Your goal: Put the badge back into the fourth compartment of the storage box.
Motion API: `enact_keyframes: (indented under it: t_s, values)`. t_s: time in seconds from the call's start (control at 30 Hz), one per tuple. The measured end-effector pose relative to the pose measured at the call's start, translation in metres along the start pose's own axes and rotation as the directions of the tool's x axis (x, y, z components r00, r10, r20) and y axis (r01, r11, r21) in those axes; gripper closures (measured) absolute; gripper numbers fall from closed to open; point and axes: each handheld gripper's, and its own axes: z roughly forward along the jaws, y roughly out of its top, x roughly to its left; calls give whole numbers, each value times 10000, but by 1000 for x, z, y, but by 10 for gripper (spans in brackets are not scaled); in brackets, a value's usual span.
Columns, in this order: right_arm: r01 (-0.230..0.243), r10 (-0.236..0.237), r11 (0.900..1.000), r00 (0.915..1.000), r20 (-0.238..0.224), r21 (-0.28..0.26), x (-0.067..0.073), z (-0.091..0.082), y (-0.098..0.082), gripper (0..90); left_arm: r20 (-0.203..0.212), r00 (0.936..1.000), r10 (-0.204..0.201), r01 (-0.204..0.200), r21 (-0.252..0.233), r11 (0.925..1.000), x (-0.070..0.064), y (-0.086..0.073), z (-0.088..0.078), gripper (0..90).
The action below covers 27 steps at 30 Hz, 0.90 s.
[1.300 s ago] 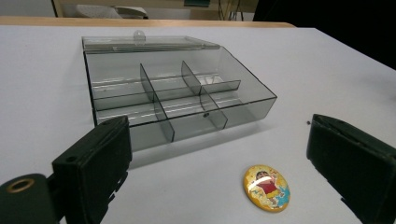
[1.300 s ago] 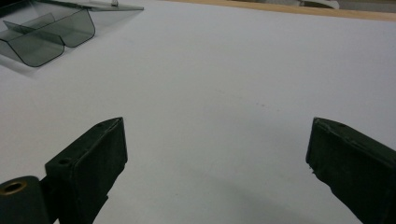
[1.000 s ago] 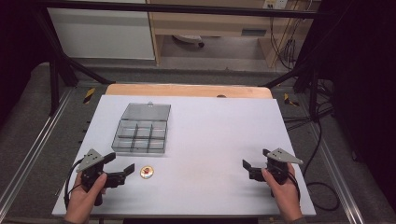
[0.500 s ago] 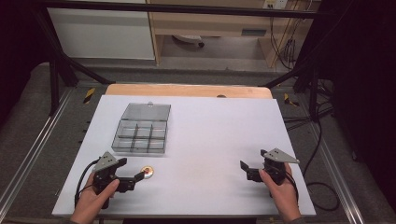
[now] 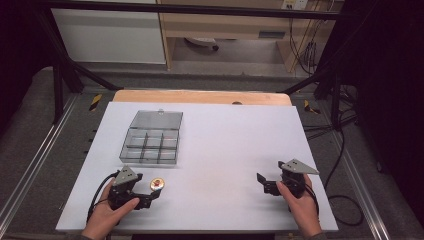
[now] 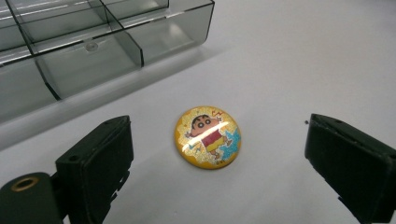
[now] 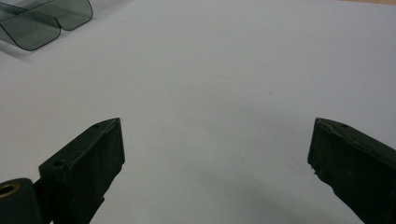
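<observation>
A round yellow badge (image 6: 208, 136) with a cartoon figure lies flat on the white table (image 5: 225, 140), just in front of a smoky clear compartment box (image 5: 150, 146). In the high view the badge (image 5: 157, 184) is at the front left. My left gripper (image 6: 219, 136) is open, with one jaw on each side of the badge and neither touching it. In the high view the left gripper (image 5: 149, 190) points right from the person's left hand. My right gripper (image 5: 264, 183) rests at the front right, open, with bare table between its jaws (image 7: 215, 140).
The box's lid (image 5: 159, 120) lies open behind its compartments, which look empty. A corner of the box (image 7: 42, 21) shows far off in the right gripper view. A wooden board edge (image 5: 200, 96) runs along the table's back. Cables hang at the right.
My left gripper has moved right and forward until its open jaws flank the badge. The right gripper has drifted slightly toward the near edge.
</observation>
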Motion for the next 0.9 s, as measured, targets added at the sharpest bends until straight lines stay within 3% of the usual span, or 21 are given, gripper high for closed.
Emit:
enact_keyframes:
  t_s: [0.13,0.2,0.33,0.57,0.77,0.9]
  values:
    - [-59,59,9999,10000,-3,107,-1,1,0,41,61,10000,-28,27,147,9999,-1,-1,2,81]
    - [-32,31,9998,10000,62,212,0,1,-1,37,399,9992,54,-64,241,9997,-1,-3,3,98]
    - [4,-3,9997,10000,-30,260,1,1,0,33,452,9989,120,-136,366,9992,-1,-4,4,132]
    - [37,-36,9994,10000,-44,335,0,3,0,32,196,9984,536,-547,586,9968,-1,-3,11,251]
    - [87,-83,9988,9999,-90,473,2,4,-1,33,14,9982,600,-600,580,9965,4,0,17,358]
    - [71,-63,9983,9999,-136,586,3,5,-1,34,39,9980,624,-625,653,9959,4,1,21,375]
